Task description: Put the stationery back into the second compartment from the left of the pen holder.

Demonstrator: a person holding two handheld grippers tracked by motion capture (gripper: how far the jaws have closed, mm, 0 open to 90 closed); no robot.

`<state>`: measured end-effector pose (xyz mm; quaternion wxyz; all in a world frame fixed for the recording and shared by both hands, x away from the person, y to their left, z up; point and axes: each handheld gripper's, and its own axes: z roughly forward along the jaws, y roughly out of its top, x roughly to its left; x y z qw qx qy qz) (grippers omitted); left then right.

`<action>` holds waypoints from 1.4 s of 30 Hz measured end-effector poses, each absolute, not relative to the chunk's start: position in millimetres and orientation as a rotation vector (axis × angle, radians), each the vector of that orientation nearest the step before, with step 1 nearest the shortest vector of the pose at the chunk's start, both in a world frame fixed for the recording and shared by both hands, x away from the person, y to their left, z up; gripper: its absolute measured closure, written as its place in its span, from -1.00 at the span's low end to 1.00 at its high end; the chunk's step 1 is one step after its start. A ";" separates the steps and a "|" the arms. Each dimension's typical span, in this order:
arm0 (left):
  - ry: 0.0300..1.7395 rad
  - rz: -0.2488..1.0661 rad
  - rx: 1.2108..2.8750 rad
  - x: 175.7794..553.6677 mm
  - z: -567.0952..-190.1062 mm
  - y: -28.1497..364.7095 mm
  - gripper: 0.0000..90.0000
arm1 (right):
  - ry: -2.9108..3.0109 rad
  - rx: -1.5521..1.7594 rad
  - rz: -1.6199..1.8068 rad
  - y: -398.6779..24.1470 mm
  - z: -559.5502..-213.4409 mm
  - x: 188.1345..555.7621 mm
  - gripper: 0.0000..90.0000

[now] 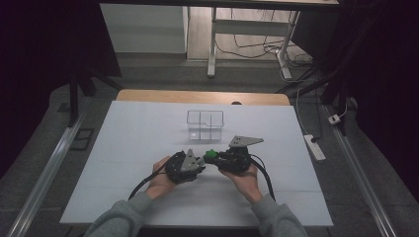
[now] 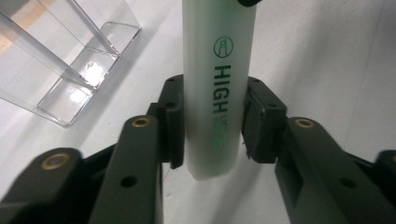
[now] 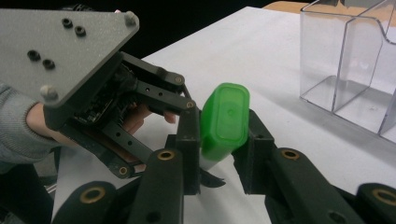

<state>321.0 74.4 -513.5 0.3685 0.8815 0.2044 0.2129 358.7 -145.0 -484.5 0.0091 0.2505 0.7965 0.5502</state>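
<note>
A highlighter with a white body (image 2: pixel 217 70) and a green cap (image 3: pixel 225 119) is held level between my two grippers, just above the white table top (image 1: pixel 148 128). My left gripper (image 2: pixel 212 126) has both pads against the white body near its blunt end, shut on it. In the right gripper view my right gripper (image 3: pixel 223 140) is shut on the green cap. In the high view the two grippers meet tip to tip near the table's middle front, the left gripper (image 1: pixel 200 162) at the left, the right gripper (image 1: pixel 217 157) at the right, the green cap (image 1: pixel 210 154) between them.
A clear plastic organiser box (image 1: pixel 205 126) with compartments stands a little beyond the grippers; the clear box (image 3: pixel 350 70) is close at the right in the right gripper view. The left gripper's grey plate (image 3: pixel 60 51) is near the right jaws. Cables trail toward the person.
</note>
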 end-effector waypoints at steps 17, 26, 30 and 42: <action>0.666 0.431 2.192 330.9 -510.2 90.8 -0.19 | 2.416 0.786 1.649 -160.8 -477.1 363.2 0.64; 0.698 0.419 2.177 332.7 -507.8 101.4 -0.24 | 2.401 0.786 1.641 -163.9 -475.0 363.9 0.64; 0.701 0.432 2.174 330.9 -505.7 106.9 -0.24 | 2.392 0.790 1.639 -165.5 -474.2 364.5 0.64; 0.743 0.434 2.178 318.5 -502.1 134.4 -0.26 | 2.330 0.780 1.657 -173.6 -460.0 366.2 0.64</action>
